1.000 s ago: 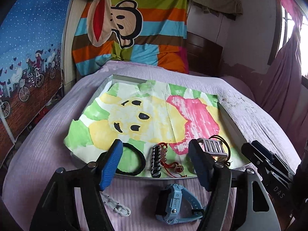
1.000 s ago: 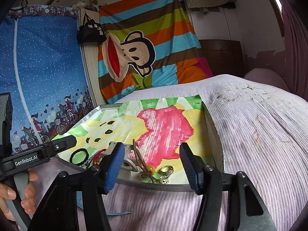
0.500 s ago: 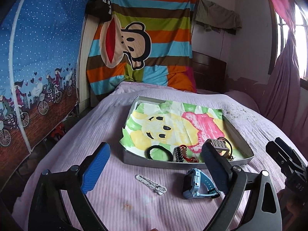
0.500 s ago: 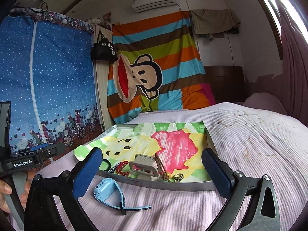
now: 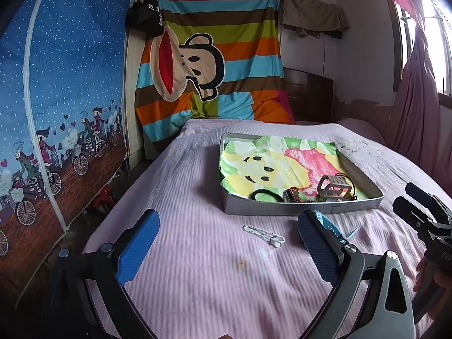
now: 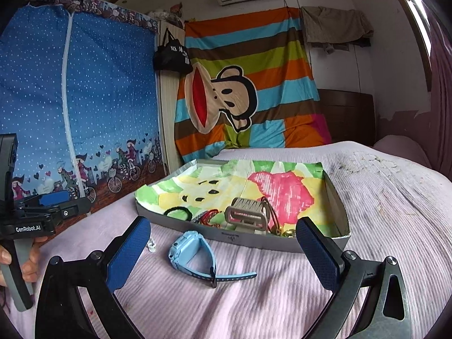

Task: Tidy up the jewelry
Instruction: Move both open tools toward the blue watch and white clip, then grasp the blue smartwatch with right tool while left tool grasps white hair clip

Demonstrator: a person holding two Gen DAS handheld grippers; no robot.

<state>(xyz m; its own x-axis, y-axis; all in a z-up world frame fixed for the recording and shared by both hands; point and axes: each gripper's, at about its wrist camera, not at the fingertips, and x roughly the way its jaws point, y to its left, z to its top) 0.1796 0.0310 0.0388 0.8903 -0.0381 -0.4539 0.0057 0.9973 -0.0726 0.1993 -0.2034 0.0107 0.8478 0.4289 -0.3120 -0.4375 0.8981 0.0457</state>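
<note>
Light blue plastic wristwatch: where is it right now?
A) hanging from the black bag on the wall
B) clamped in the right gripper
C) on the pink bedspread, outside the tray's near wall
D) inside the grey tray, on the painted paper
C: the light blue plastic wristwatch lies on the pink bedspread just in front of the grey tray, and the right gripper stands open around empty air.

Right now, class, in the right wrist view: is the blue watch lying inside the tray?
No. The blue watch lies on the pink bedspread in front of the tray, outside its near wall.
</note>
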